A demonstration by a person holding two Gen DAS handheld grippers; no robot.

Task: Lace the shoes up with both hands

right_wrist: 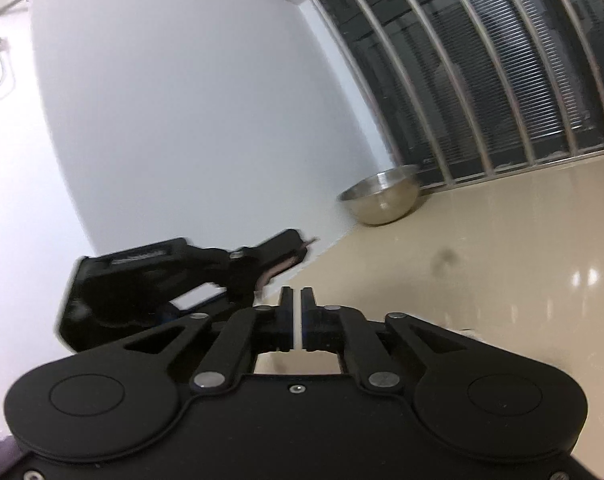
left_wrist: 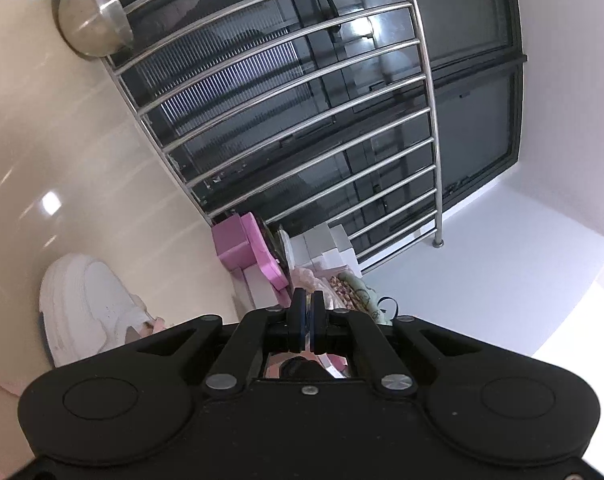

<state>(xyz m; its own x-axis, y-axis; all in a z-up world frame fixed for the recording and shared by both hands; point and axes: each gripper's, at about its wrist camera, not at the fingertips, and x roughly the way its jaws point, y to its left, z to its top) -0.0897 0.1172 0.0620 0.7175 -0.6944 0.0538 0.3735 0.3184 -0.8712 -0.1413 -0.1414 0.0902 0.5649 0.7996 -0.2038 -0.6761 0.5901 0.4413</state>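
A white sneaker (left_wrist: pixel 85 308) lies on the beige floor at the lower left of the left wrist view, its pink-lined opening toward the gripper. My left gripper (left_wrist: pixel 306 300) has its jaws closed together, to the right of the shoe; whether a lace is pinched is unclear. In the right wrist view my right gripper (right_wrist: pixel 296 300) has its jaws nearly together with a thin white strip between them, maybe a lace. The left gripper also shows there (right_wrist: pixel 289 252), blurred, up and left of my right fingertips. No shoe shows in the right wrist view.
A steel bowl (left_wrist: pixel 91 16) (right_wrist: pixel 380 198) sits on the floor by a metal railing (left_wrist: pixel 302 120) in front of dark glass doors. Pink and white boxes (left_wrist: pixel 253 252) and patterned bags stand beside the railing. A white wall (right_wrist: pixel 181 100) borders the floor.
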